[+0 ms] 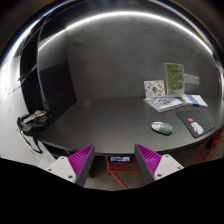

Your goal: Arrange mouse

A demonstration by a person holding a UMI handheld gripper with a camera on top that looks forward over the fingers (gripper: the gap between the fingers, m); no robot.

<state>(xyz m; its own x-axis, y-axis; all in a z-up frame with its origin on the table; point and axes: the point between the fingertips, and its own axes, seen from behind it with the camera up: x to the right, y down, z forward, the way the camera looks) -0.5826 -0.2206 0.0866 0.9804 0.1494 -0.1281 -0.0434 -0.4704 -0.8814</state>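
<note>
A small grey-green mouse [161, 127] lies on the dark tabletop [100, 120], beyond my fingers and off to the right. Just right of it sits a dark mouse pad [193, 124] with a small white and red item on it. My gripper [114, 158] hangs above the table's near edge, far short of the mouse. Its two fingers with magenta pads [82, 157] stand wide apart with nothing between them.
Leaflets and papers [165, 97] lie at the back right, one green card [175, 74] standing upright. Black cables or a headset [34, 122] rest at the left edge. A red-framed chair [122, 168] shows below the table edge between my fingers.
</note>
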